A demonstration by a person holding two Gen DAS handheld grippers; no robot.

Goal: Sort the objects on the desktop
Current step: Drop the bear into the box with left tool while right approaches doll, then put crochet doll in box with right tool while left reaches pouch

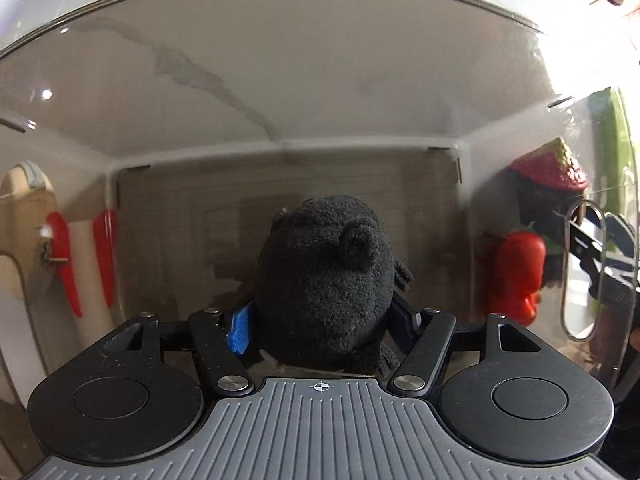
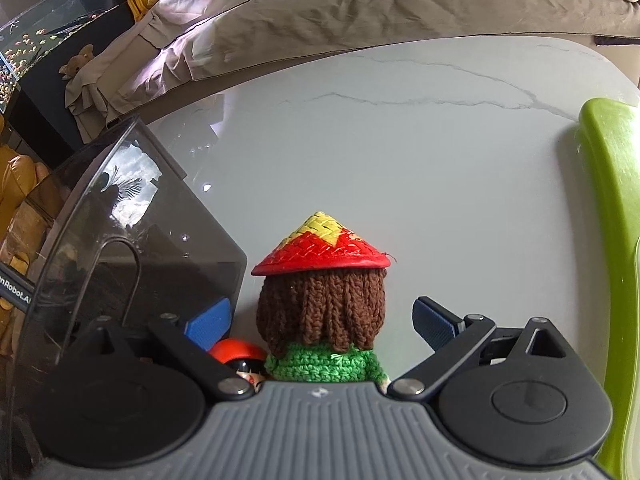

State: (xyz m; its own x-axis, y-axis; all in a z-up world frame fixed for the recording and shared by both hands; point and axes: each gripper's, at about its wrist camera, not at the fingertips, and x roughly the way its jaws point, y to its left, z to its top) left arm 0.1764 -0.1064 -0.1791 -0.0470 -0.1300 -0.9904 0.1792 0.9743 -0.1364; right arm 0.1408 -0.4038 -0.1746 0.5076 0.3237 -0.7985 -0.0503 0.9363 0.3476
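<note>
In the left wrist view my left gripper (image 1: 322,324) reaches straight down into a clear smoky plastic box (image 1: 280,92). It is shut on a black plush toy (image 1: 328,272), with a blue pad (image 1: 239,330) pressed against its side. In the right wrist view my right gripper (image 2: 320,324) stands open around a crochet doll (image 2: 320,316) with brown hair, a green top and a red-and-yellow woven hat. There is a gap between the doll and each pad. A small red figure (image 2: 236,354) stands between the doll and the box (image 2: 140,240).
The white marble table (image 2: 400,140) stretches behind the doll. A lime-green plastic rim (image 2: 612,220) runs along the right. Through the box wall the doll (image 1: 552,168) and red figure (image 1: 518,276) show. A bed with a beige cover (image 2: 360,12) lies beyond the table.
</note>
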